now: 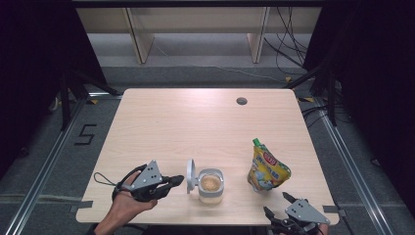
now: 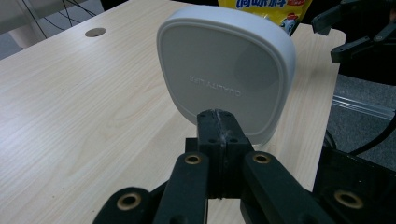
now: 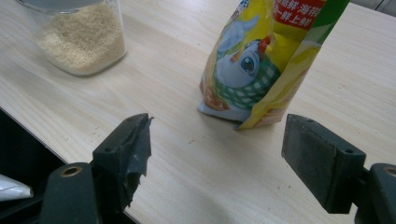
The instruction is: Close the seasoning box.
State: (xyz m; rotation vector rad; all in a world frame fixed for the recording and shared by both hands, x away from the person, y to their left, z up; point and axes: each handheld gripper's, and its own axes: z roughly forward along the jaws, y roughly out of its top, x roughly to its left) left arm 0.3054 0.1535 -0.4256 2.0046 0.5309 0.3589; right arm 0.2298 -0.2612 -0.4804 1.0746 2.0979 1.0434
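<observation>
The container [image 1: 211, 186] stands upright on the table [image 1: 195, 122], near the front edge and left of centre in the high view. It is a clear, square-bodied jar holding a tan, granular filling, which the right gripper view shows through the wall [image 3: 83, 39]. Its white lid [image 1: 190, 176] is swung open and stands on edge at the left side of the jar mouth. The left gripper [image 1: 177, 181] lies level on the person's left side of the jar, with its tips pointing at the lid. In the left gripper view, the two black jaws are pressed together with nothing between them, and their joined tip [image 2: 218, 122] sits at the lower edge of the lid's [image 2: 224, 70] outer face; whether the tip touches the lid cannot be determined. The left hand [image 1: 128, 203] grips the tool from below. The right gripper [image 1: 278, 205] rests at the front right corner of the table, well apart from the jar. Its jaws stand wide and hold nothing. The yellow pouch [image 1: 266, 169] with a green cap stands upright just beyond the open jaws, centred ahead of the gap [image 3: 261, 60] and not between the pads.
</observation>
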